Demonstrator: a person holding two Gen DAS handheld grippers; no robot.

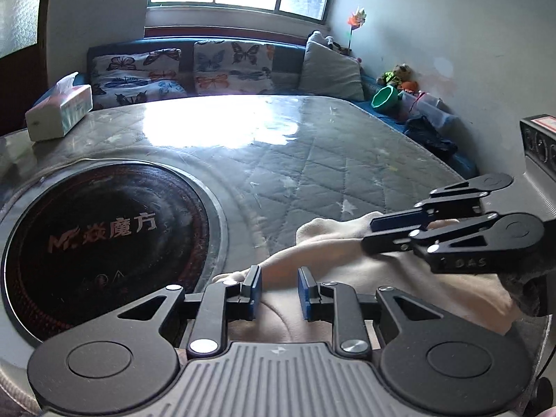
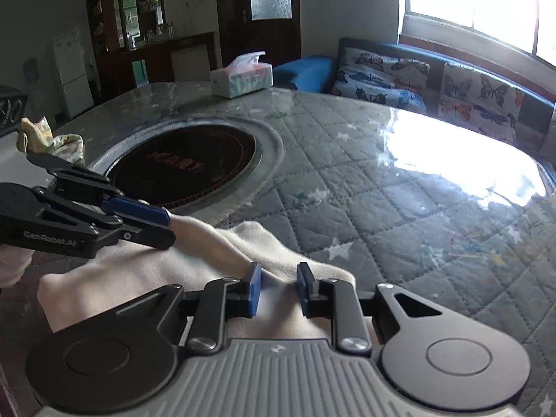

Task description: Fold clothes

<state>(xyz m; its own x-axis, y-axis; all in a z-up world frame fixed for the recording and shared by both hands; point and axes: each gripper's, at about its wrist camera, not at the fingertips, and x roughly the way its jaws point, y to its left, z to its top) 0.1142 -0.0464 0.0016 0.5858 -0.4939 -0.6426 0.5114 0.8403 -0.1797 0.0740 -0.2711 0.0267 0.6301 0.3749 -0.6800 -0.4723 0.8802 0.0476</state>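
A cream garment [image 1: 330, 271] lies bunched on the near part of the quilted table top, also in the right wrist view [image 2: 208, 260]. My left gripper [image 1: 278, 292] is open, its blue pads either side of the cloth's left edge, low over it. My right gripper [image 2: 278, 290] is open too, its pads just above the garment's far right corner. Each gripper shows in the other's view: the right gripper [image 1: 389, 232] comes in from the right over the cloth, the left gripper [image 2: 163, 229] from the left beside a fold.
A round black hotplate [image 1: 104, 239] is set into the table [image 1: 312, 160] left of the garment. A tissue box [image 1: 59, 111] stands at the far left edge. A floral cloth [image 2: 52, 142] lies at the left. A sofa with butterfly cushions [image 1: 226, 66] is beyond.
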